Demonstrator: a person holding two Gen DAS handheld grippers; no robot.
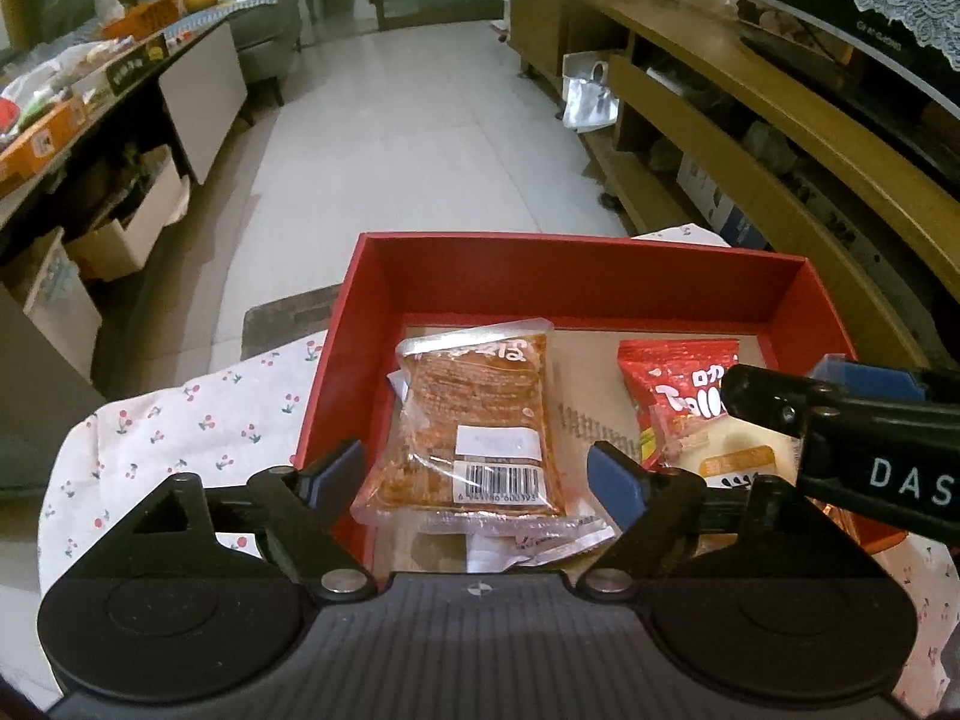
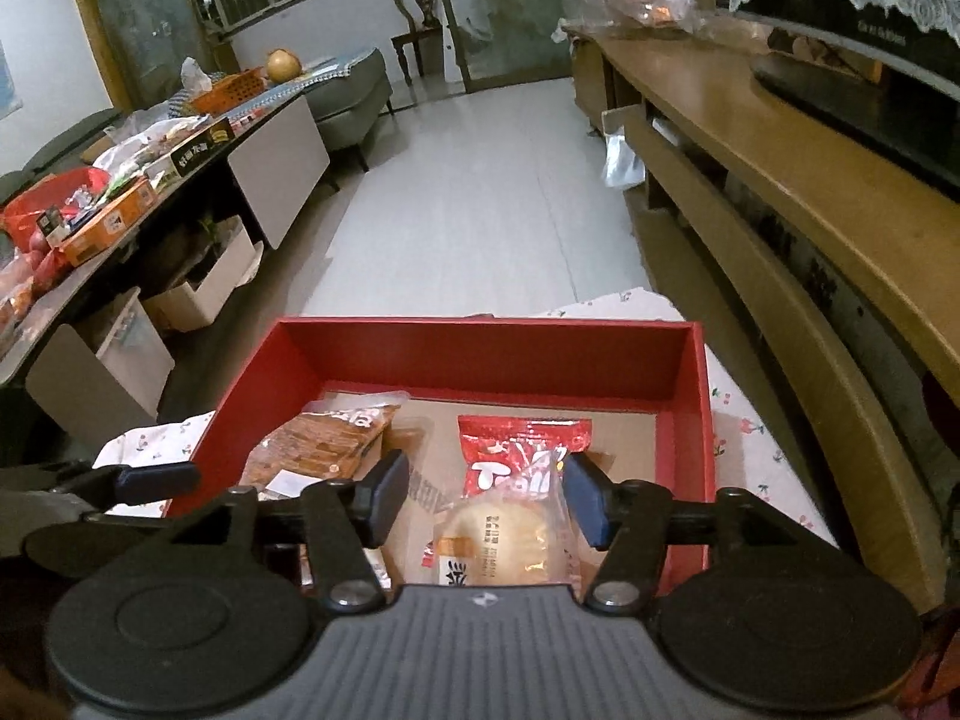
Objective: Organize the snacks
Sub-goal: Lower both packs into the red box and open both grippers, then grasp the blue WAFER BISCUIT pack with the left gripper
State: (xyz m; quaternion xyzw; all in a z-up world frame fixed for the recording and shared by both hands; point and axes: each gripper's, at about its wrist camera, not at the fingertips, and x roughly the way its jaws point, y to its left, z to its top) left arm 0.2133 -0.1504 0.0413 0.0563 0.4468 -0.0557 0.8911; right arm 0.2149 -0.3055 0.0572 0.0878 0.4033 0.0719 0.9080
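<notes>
A red open box [image 1: 576,255] [image 2: 486,339] sits on a cherry-print cloth. Inside lie a clear pack of brown spicy strips [image 1: 474,420] [image 2: 324,441], a red snack bag [image 1: 678,384] [image 2: 516,456] and a wrapped round bun [image 1: 738,456] [image 2: 504,540]. My left gripper [image 1: 480,474] is open, its fingers on either side of the strip pack, just above it. My right gripper [image 2: 486,501] is open over the bun, fingers apart on both sides; it also shows in the left wrist view [image 1: 840,420].
The cherry-print cloth [image 1: 180,438] covers the low stand under the box. A cluttered dark table [image 2: 120,192] with boxes and snacks runs along the left. A wooden TV cabinet [image 2: 810,210] runs along the right. White tiled floor [image 2: 480,210] lies ahead.
</notes>
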